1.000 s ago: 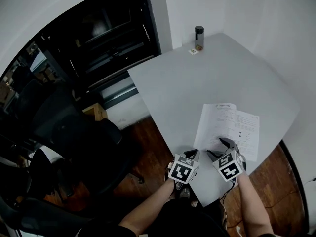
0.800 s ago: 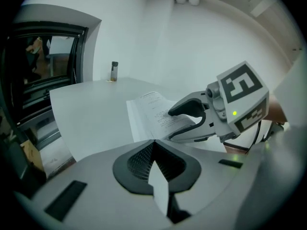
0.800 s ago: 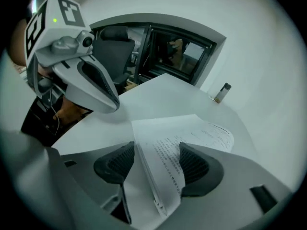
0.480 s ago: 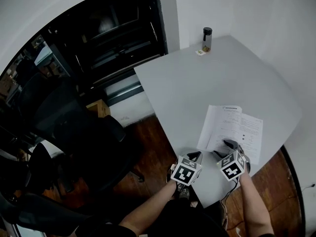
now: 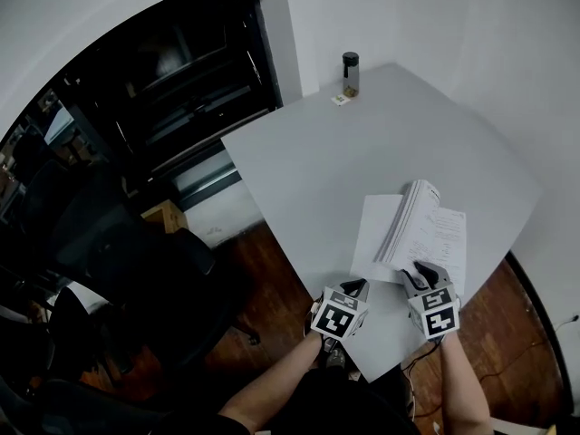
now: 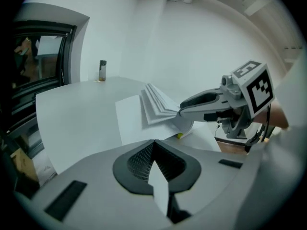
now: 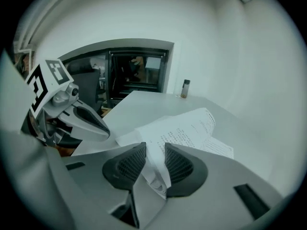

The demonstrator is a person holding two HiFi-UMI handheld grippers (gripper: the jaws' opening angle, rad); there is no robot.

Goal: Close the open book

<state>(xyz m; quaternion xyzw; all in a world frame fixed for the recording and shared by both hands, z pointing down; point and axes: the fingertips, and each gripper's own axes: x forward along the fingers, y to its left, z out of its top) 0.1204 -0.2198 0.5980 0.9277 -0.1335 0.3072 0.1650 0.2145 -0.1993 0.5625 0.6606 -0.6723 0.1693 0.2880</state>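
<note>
The open book (image 5: 435, 234) lies on the grey table (image 5: 344, 161) near its front edge, white printed pages up. A sheaf of its right-hand pages (image 5: 406, 216) stands up, fanned and leaning left. My right gripper (image 5: 419, 272) holds that sheaf at its near edge. In the right gripper view its jaws (image 7: 154, 150) are closing with the paper pinched between the dark pads. My left gripper (image 5: 355, 286) hovers at the table's front edge, left of the book, touching nothing. Its pads (image 6: 153, 145) meet with nothing between them.
A small dark-capped bottle (image 5: 350, 72) and a tiny item (image 5: 340, 100) stand at the table's far corner by the white wall. Dark shelving (image 5: 172, 80) and a black office chair (image 5: 136, 261) lie to the left, past the table edge, over wooden floor.
The book lay flat open before. My right gripper has since closed on the right-hand pages and raised them, so they now stand fanned. The left gripper stayed in place.
</note>
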